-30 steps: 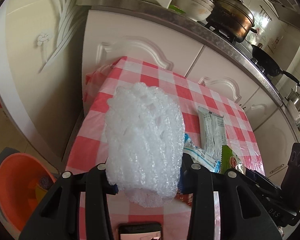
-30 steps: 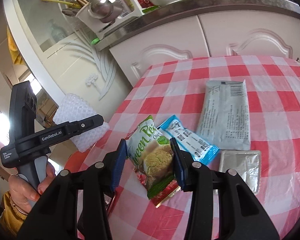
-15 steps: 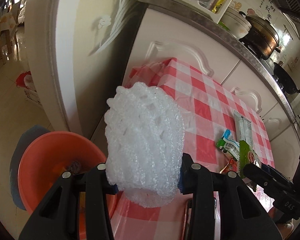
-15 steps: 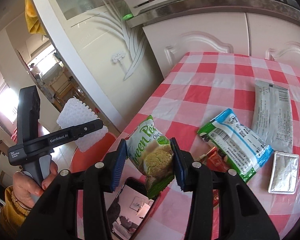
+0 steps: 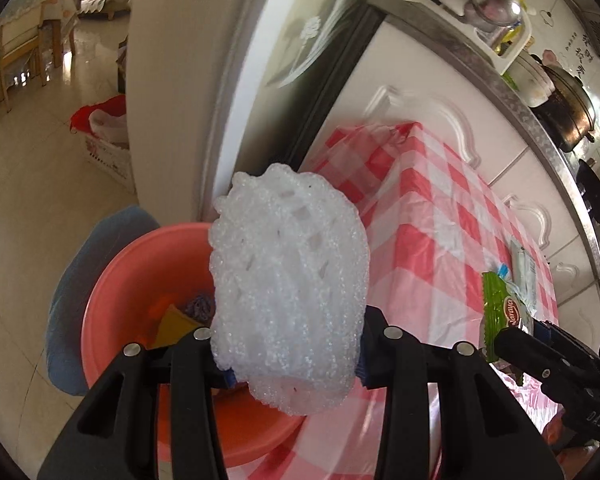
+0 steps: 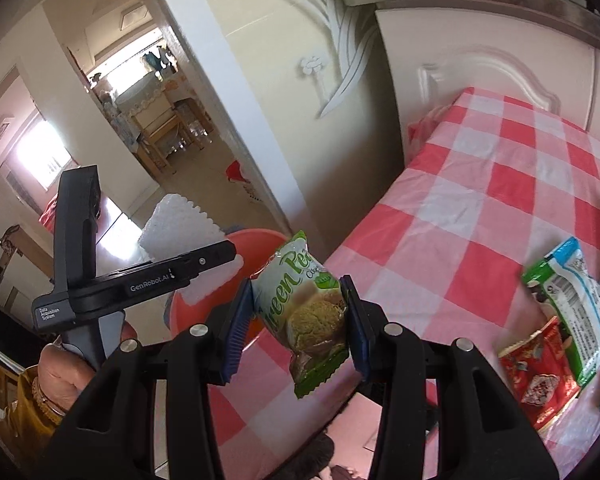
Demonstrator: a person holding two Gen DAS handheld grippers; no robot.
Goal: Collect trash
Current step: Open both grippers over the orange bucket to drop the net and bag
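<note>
White foam net point(image 5: 288, 292), knobbly, holed

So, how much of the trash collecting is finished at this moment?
Done: a few scraps lie in the orange basin. In hand: the left gripper holds the white foam net above the basin; the right gripper holds the green pea packet. Left: the blue-and-green wrapper and red wrapper on the checkered table.

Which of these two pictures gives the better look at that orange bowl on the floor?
The left wrist view. There the orange basin shows its rim and inside, with scraps in it, beside the white foam net. In the right wrist view only a sliver of the basin shows behind the left hand-held gripper and the green snack packet.
</note>
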